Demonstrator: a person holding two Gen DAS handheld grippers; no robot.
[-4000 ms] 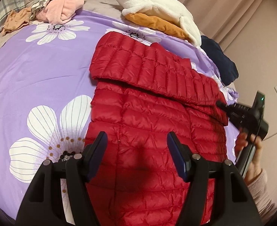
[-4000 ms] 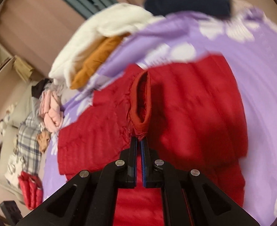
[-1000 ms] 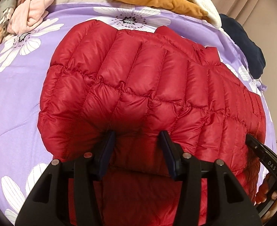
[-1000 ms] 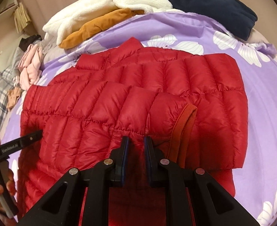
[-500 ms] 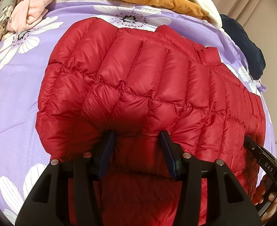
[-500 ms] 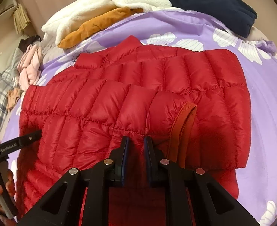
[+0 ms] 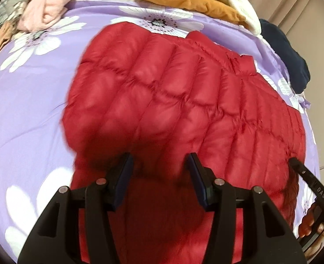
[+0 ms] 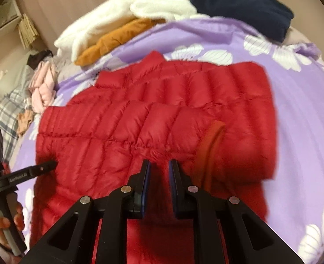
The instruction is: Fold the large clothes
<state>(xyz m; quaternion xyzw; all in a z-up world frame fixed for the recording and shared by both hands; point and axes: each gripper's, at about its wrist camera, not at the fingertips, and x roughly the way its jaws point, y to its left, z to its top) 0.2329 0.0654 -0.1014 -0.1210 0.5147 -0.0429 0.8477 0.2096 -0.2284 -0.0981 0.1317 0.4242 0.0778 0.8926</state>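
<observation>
Hem released after the fold

The red jacket [image 7: 183, 101] was doubled toward its collar; the left gripper [image 7: 159, 165] and right gripper [image 8: 158, 167] jaws have just been opening, nothing gripped.

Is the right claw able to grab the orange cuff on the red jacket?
Probably yes. The orange cuff lies on top of the red jacket, just right of the right claw; nothing covers it. The claw's jaws, a little apart, have just been opening around a jacket fold.
</observation>
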